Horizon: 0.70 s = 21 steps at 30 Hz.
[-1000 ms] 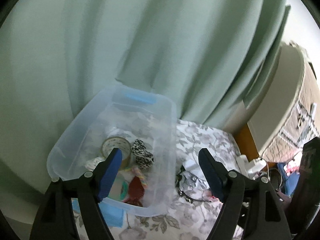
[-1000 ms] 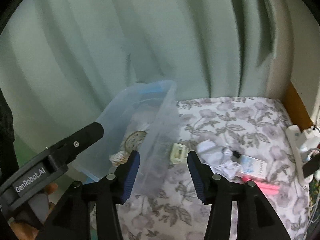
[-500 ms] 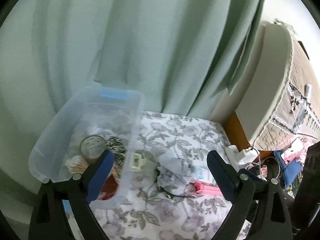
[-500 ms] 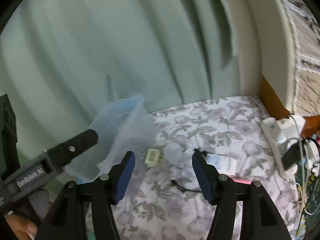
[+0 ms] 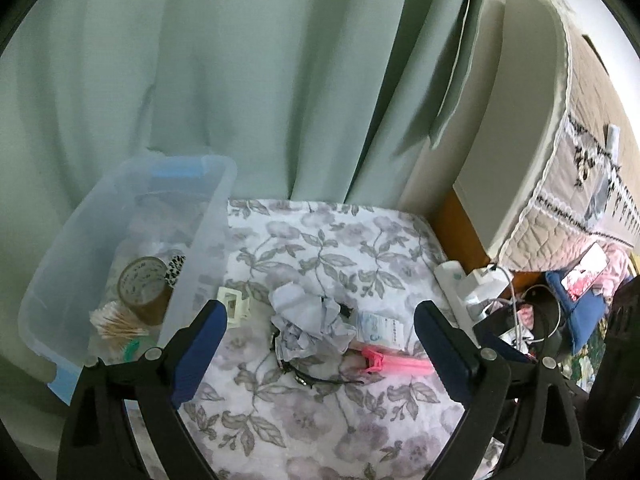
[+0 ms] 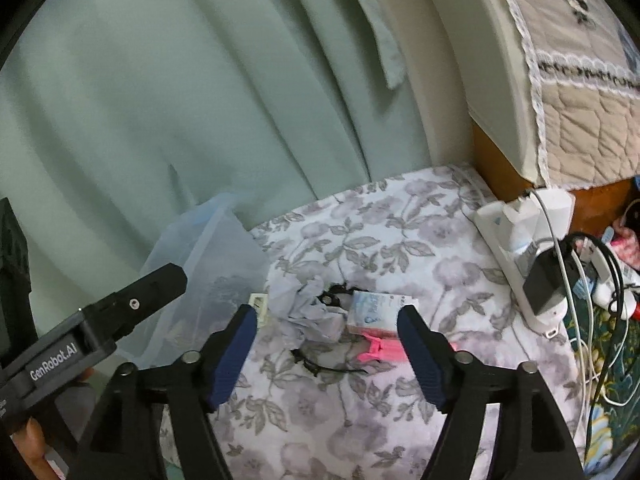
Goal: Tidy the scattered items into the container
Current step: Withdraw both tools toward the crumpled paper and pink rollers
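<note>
A clear plastic bin [image 5: 208, 216] [image 6: 224, 248] stands at the left of the floral cloth [image 5: 320, 240]. In it lie a tape roll [image 5: 142, 284], cotton swabs [image 5: 116, 322] and a spotted item [image 5: 175, 268]. Beside the bin lie a small white square box [image 5: 234, 306], crumpled grey paper [image 5: 308, 320] [image 6: 304, 308], a small white-blue carton [image 5: 380, 328] [image 6: 376, 310], a pink pouch [image 5: 396, 364] [image 6: 380, 350] and a black cord [image 5: 316, 376]. My left gripper [image 5: 320, 344] is open and empty above the pile. My right gripper [image 6: 324, 344] is open and empty, near the same pile.
A white power strip [image 6: 520, 248] with plugs and cables lies at the cloth's right edge. A green curtain [image 5: 240, 80] hangs behind. A white headboard and quilt [image 5: 560, 140] stand at the right. The left gripper's body [image 6: 92, 332] shows at the left in the right wrist view.
Both grippers have swung to the right, away from the bin, and now face the pile of loose items on the cloth. Both stay open and empty.
</note>
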Each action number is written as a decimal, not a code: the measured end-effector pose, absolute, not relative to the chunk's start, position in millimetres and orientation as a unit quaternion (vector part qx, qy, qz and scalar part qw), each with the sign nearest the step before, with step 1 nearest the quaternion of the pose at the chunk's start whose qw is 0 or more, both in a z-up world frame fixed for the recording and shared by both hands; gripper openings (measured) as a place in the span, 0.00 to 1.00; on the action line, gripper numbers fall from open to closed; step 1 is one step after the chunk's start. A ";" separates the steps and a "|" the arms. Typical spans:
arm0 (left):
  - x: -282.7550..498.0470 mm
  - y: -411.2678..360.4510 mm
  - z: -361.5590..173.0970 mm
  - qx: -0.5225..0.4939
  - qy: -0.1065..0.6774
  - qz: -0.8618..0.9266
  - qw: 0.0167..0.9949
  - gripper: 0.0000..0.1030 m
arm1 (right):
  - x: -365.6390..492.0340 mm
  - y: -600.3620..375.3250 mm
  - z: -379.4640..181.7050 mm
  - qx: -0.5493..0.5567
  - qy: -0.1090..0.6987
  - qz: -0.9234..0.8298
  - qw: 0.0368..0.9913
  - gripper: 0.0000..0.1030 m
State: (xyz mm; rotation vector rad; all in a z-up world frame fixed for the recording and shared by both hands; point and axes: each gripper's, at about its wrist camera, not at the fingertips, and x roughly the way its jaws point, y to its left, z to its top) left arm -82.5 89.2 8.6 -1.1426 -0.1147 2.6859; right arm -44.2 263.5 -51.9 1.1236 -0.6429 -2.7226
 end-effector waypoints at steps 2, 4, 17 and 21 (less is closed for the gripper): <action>-82.5 88.8 2.3 -0.391 -0.045 0.912 0.112 0.92 | -44.8 265.8 -59.6 0.379 -0.215 -0.898 0.060 0.75; -84.1 89.9 -5.3 -0.400 -0.041 0.909 0.110 0.92 | -45.0 267.8 -68.1 0.386 -0.215 -0.895 0.053 0.76; -94.6 90.5 -79.4 -0.481 -0.025 0.866 0.131 1.00 | -52.1 279.7 -126.9 0.448 -0.225 -0.865 0.010 0.76; -98.0 91.1 -96.6 -0.495 -0.028 0.857 0.141 1.00 | -54.5 282.5 -138.7 0.457 -0.230 -0.859 0.000 0.76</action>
